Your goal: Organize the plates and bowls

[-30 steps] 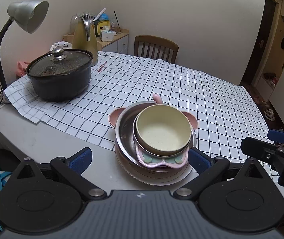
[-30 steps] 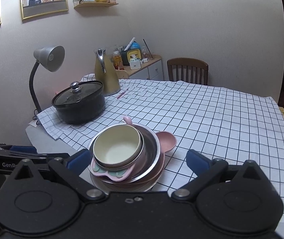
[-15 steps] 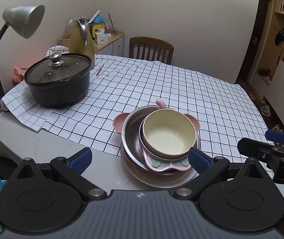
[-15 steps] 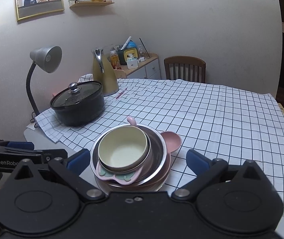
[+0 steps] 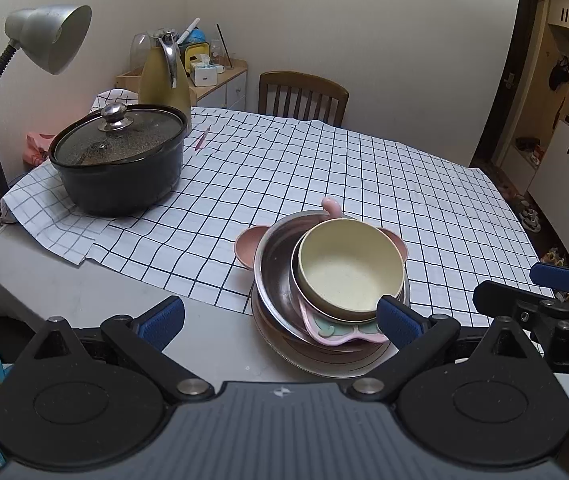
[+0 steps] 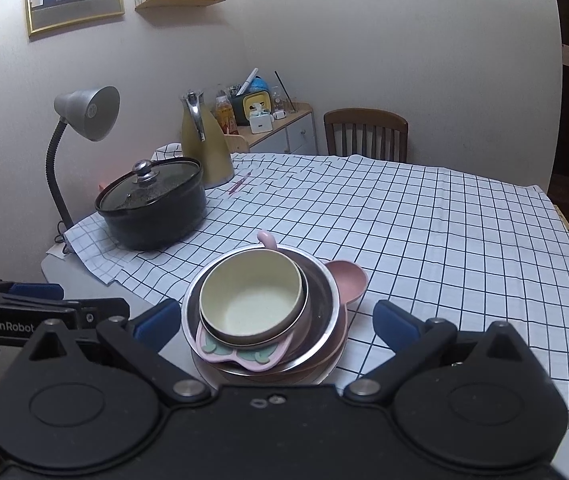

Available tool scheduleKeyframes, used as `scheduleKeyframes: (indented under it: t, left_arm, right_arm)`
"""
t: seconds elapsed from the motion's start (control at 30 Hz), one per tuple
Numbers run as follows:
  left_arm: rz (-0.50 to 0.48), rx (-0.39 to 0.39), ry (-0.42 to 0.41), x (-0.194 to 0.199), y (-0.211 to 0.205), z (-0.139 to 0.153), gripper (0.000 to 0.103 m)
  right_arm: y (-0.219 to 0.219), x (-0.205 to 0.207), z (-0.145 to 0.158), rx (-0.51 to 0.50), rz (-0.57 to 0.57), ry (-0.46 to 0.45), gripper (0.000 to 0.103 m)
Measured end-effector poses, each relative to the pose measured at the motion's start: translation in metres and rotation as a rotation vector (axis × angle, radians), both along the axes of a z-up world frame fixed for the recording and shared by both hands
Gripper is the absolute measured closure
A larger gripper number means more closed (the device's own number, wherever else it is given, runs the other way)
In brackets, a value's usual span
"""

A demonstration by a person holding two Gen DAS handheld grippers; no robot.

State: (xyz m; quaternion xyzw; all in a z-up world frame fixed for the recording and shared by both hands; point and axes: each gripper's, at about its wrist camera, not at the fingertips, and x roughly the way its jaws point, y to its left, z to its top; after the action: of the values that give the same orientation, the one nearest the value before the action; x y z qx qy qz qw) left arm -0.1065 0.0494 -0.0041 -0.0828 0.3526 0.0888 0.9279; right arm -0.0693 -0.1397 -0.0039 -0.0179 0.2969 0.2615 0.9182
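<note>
Nearest, left gripper (image 5: pixel 280 318) and right gripper (image 6: pixel 276 320): both spread wide, empty. Just beyond, at worktop (image 5: pixel 84 292) edge: cream bowl (image 6: pixel 252 300) upright atop nested dishes. Farther left, lidded black pot (image 6: pixel 156 208); behind, yellow jug (image 6: pixel 204 148), lamp (image 6: pixel 84 120).

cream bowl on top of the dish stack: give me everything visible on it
The cream bowl is round, matte pale yellow, with a thin rim and deep curved walls; it looks like plastic or bamboo fibre. It is empty, upright, and the topmost dish. It nests in a grey-rimmed bowl, which sits on a pink leaf-edged plate inside a steel basin. The stack stands at the table's near edge. Neither gripper touches it: left gripper and right gripper are both open.
</note>
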Motion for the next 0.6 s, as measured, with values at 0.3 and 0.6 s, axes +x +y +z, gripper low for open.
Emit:
scheduleKeyframes:
  t: [0.3,0.6]
  left_arm:
    - [-0.013,-0.001,0.007,0.004,0.004,-0.003,0.0]
    - [-0.026,-0.01,0.016,0.008,0.008,-0.007,0.0]
  right_arm:
    - [0.006,0.001,-0.004,0.006,-0.007,0.016,0.0]
    - [0.013,0.002,-0.008,-0.001,-0.012,0.028,0.0]
